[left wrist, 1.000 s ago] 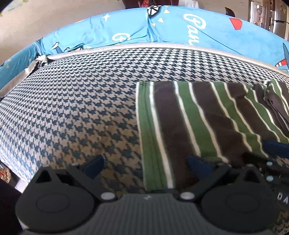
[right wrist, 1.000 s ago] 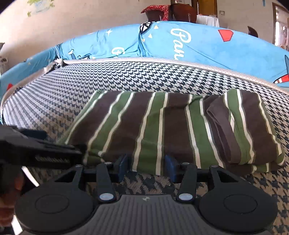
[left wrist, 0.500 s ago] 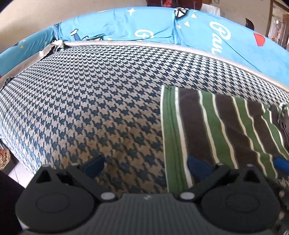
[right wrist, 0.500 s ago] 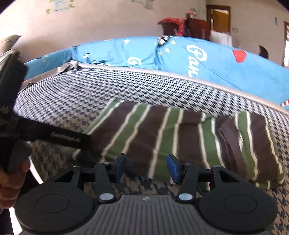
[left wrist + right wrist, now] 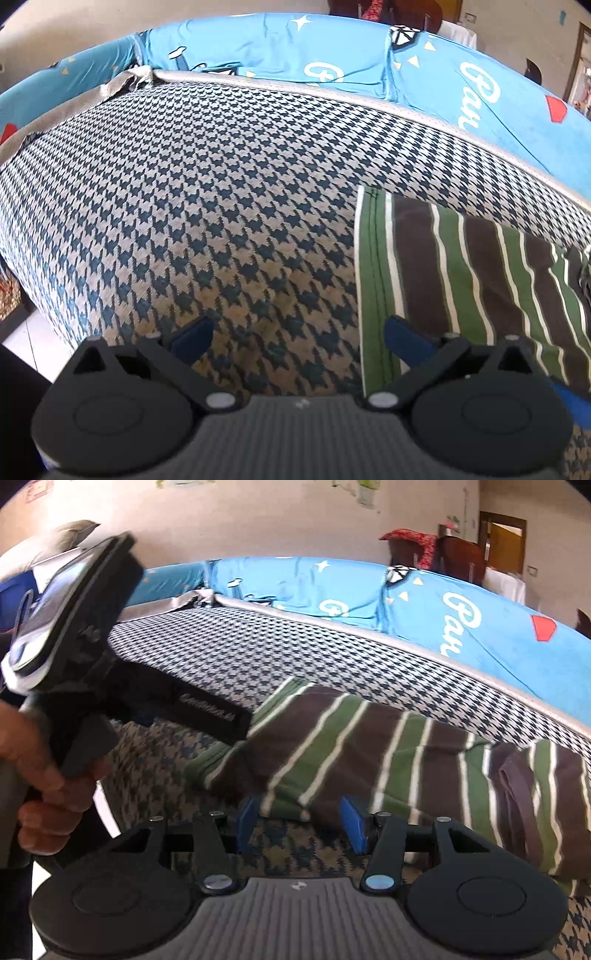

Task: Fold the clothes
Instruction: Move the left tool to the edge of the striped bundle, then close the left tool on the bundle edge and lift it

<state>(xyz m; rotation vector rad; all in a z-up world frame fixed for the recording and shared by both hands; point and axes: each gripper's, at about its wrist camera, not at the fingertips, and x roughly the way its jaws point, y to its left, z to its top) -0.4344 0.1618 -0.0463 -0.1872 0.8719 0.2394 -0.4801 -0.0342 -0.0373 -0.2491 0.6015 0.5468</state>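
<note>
The left tool (image 5: 297, 341) hangs spread wide, one finger over bare houndstooth bed (image 5: 221, 192), the other over the hemmed edge of the striped shirt (image 5: 461, 266) at 3 o'clock. That shirt lies as a long folded band. The right tool (image 5: 301, 823), spread apart, straddles its near edge. Closing there could catch only the top layer, so lifting would peel the folds apart.

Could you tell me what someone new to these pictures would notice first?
Probably the folded green, brown and white striped garment, lying on the blue-and-cream houndstooth cushion with the open right gripper at its near edge. Next, the bright blue printed cover behind, and the black left gripper, held in a hand, open beside the garment's hem.
</note>
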